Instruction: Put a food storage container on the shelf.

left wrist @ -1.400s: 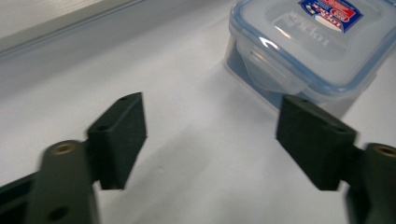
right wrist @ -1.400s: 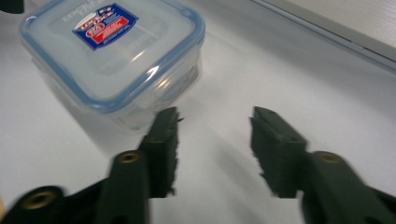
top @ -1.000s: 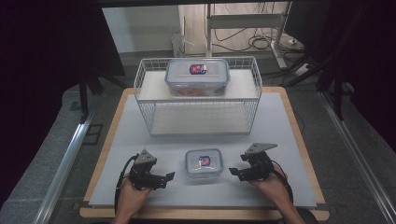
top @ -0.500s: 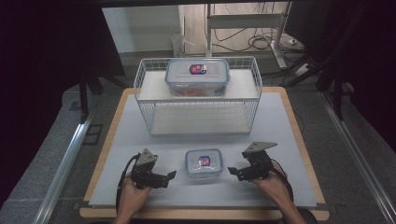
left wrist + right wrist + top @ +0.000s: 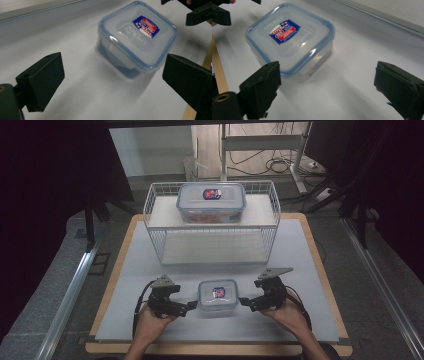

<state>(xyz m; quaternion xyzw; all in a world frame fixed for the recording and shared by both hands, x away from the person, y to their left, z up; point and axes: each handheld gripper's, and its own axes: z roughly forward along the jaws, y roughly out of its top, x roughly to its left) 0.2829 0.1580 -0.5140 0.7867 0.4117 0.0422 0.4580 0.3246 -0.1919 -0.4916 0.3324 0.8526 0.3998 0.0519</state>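
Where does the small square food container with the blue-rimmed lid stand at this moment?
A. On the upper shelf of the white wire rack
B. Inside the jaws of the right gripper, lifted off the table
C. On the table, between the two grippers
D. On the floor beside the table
C: the small square food container rests on the table, with the left gripper and the right gripper at its two sides, both open.

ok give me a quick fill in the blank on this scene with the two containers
1. The small container sits on the white table between the two ____.
2. The large container rests on the ____ shelf of the wire rack.
3. The jaws of the left gripper and right gripper both stand ____.
4. Each container's lid has a ____ rim.

Missing words: grippers; top; open; blue
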